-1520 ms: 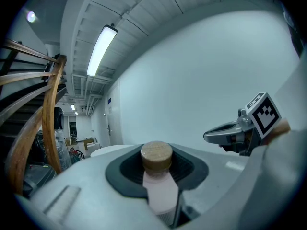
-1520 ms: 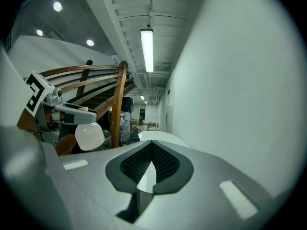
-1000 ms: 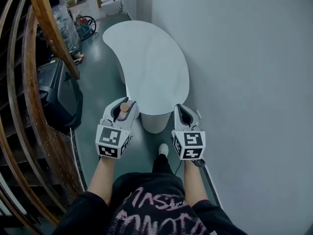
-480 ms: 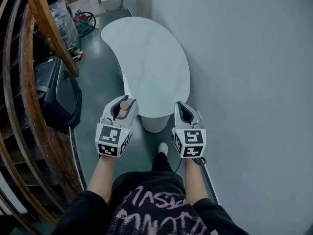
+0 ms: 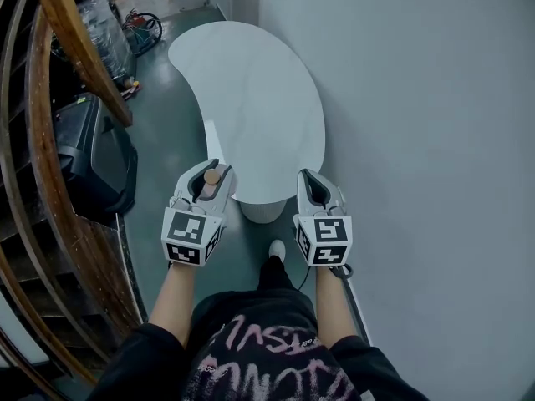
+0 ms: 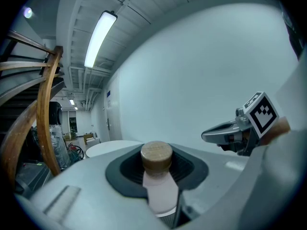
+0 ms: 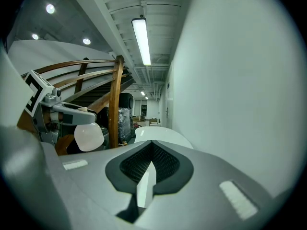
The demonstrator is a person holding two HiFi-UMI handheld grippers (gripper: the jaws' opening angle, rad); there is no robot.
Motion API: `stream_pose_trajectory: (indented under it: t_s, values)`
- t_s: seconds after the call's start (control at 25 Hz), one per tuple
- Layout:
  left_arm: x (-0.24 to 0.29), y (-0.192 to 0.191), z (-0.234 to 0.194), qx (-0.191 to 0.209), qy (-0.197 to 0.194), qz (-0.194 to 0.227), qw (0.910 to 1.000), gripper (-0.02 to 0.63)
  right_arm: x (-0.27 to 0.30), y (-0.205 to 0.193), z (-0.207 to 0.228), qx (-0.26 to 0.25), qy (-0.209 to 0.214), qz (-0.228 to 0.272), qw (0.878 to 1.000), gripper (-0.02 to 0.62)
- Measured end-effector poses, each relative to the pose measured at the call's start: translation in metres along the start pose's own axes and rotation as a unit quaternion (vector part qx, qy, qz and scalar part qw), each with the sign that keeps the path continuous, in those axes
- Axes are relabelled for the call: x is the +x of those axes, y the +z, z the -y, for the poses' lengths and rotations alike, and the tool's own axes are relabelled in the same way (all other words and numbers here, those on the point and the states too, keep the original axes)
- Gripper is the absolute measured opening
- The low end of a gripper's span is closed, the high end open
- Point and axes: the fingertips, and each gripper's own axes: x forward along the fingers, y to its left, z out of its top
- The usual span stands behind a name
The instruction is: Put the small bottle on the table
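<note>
Narrow corridor beside a curved staircase.
A white kidney-shaped worktop (image 5: pixel 251 98) stands against the plain pale wall (image 5: pixel 418 140) on a dark grey-green floor (image 5: pixel 171 132). Wooden stair rails (image 5: pixel 79 53) curve along the opposite side, and a strip light (image 6: pixel 100 38) glows overhead.

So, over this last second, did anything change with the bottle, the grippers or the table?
Very little. The person seems to have edged forward: in the head view the white table sits slightly nearer both grippers. Nothing was taken hold of or let go. The left gripper stays shut on the small bottle, and the right gripper stays shut and empty.
</note>
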Motion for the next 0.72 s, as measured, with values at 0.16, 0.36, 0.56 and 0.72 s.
stream_pose_trajectory:
  t_s: [0.16, 0.36, 0.56, 0.72]
  values:
    - [0.015, -0.003, -0.005, -0.005, -0.001, -0.005, 1.0, 0.115, 0.013, -0.004, 0.007, 0.003, 0.001, -0.007, 1.0, 0.012]
    - [0.031, -0.009, -0.011, -0.009, -0.002, -0.014, 0.9999, 0.115, 0.029, -0.009, 0.013, 0.008, 0.003, -0.016, 1.0, 0.012]
    - [0.046, -0.014, -0.019, -0.014, -0.002, -0.022, 0.9997, 0.115, 0.047, -0.012, 0.018, 0.011, 0.005, -0.024, 1.0, 0.012]
    - [0.062, -0.017, -0.025, -0.018, 0.0, -0.027, 0.9995, 0.115, 0.063, -0.013, 0.025, 0.013, 0.01, -0.028, 0.999, 0.012]
